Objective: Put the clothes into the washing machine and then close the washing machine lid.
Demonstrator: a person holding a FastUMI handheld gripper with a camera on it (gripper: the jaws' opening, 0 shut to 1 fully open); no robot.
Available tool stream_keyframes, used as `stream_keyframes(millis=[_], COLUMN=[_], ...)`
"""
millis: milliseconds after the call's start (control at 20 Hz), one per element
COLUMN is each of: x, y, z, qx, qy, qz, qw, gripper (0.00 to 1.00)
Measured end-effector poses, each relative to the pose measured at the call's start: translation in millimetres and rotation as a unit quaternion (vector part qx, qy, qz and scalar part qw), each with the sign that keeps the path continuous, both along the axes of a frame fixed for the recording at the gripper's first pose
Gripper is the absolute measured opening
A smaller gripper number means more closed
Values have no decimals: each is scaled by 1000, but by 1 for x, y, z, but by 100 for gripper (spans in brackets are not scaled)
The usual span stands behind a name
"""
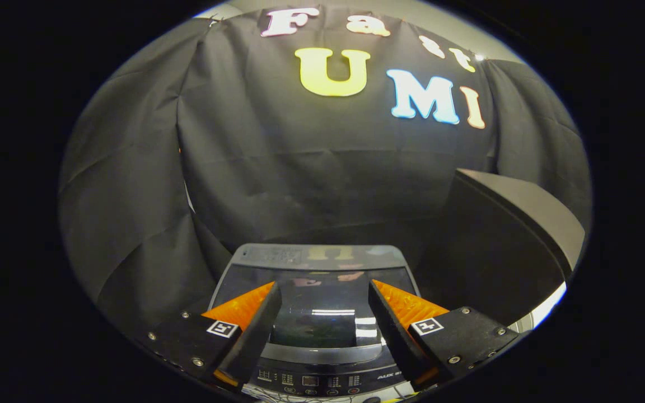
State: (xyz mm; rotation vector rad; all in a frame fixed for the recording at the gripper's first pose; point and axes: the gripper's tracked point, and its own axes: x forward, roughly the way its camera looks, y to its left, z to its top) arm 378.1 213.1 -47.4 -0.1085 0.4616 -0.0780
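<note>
Washing machine (314, 313) sits just below us with its glass lid (317, 302) down at twelve o'clock between the fingers, so we judge the task finished, our hand-held gripper (325, 294) wide open, holding nothing.

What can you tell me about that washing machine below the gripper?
The washing machine is a top-loader seen from above, standing before the black cloth wall. Its dark glossy lid, seemingly glass, lies flat and closed, mirroring lights. A grey band runs behind it; a control panel with small buttons sits nearest. The open gripper hovers over the lid, fingers apart; contact can't be judged.
</note>
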Motion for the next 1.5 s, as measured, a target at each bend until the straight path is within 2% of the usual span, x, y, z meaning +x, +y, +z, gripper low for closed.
stream_keyframes(millis=[250, 500, 950, 1100, 1500], x=[-63, -158, -321, -357, -413], y=[-30, -73, -126, -143, -168], z=[36, 79, 131, 139, 146], qx=[5, -10, 8, 18, 13], qy=[-57, -108, -189, -205, -221], qz=[26, 46, 85, 79, 49], qw=[998, 993, 978, 975, 974], gripper=[97, 96, 97, 96, 96])
